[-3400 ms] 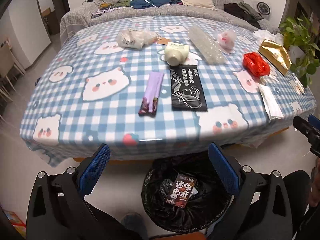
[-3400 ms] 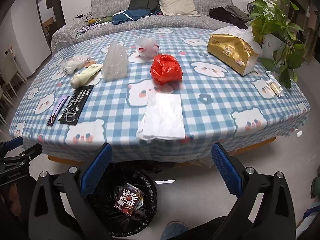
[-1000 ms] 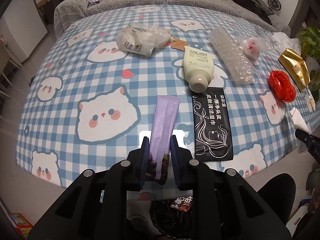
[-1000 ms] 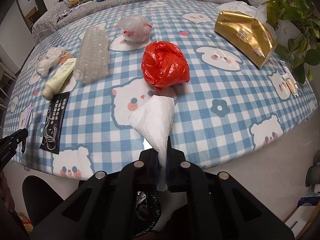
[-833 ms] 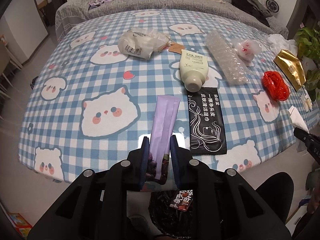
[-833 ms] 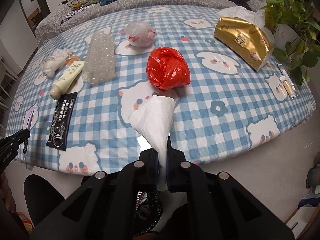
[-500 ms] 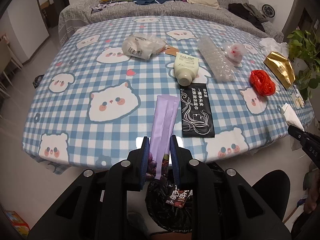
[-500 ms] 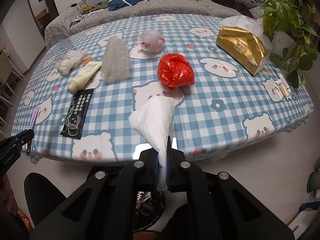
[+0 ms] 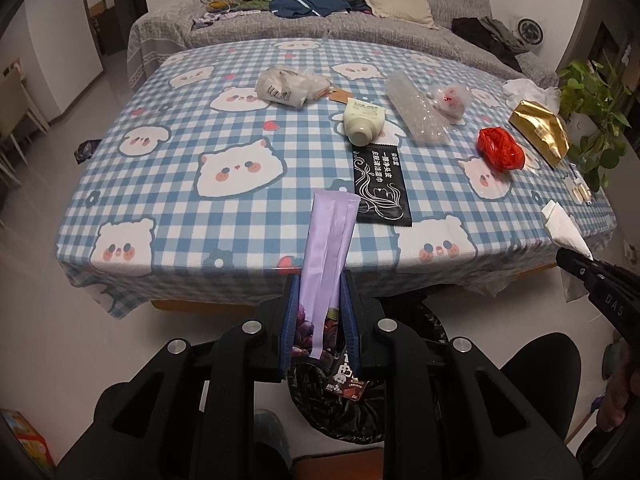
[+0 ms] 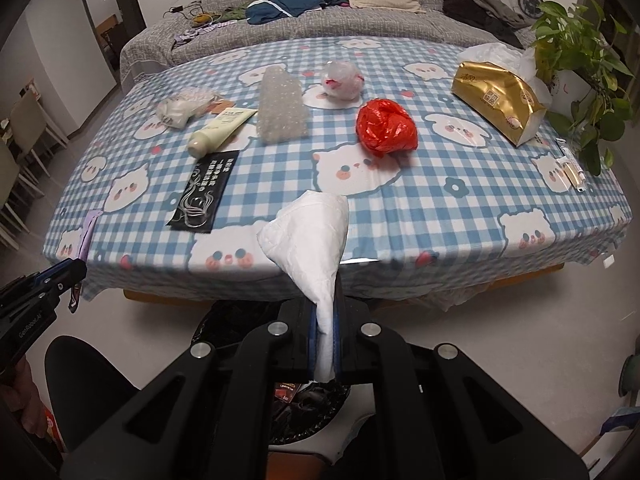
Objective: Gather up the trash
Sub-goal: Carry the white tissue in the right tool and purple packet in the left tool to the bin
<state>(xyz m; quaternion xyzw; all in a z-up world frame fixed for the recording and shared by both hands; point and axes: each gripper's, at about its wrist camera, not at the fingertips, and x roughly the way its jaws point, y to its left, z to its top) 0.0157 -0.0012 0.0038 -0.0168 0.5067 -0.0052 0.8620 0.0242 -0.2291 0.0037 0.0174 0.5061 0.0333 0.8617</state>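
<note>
My left gripper (image 9: 319, 286) is shut on a purple wrapper (image 9: 328, 240), held off the table's front edge above the black bin bag (image 9: 348, 412). My right gripper (image 10: 325, 300) is shut on a white tissue (image 10: 312, 236), also off the front edge, over the bin bag (image 10: 304, 412). On the checked table (image 9: 172, 208) lie a black sachet (image 9: 382, 184), a cream tube (image 9: 363, 120), a bubble-wrap piece (image 9: 416, 108), a red bag (image 9: 500, 148), a clear bag with red inside (image 9: 450, 98) and a crumpled clear bag (image 9: 288, 86).
A gold tissue box (image 10: 496, 100) and a potted plant (image 10: 580, 64) stand at the table's right end. A grey sofa (image 10: 340, 16) with clothes and a cushion runs behind the table. Chairs (image 10: 24, 128) stand at the left.
Both grippers closed on the wrapper and the tissue, lifted them off the table and pulled back toward me, past the front edge and over the bin.
</note>
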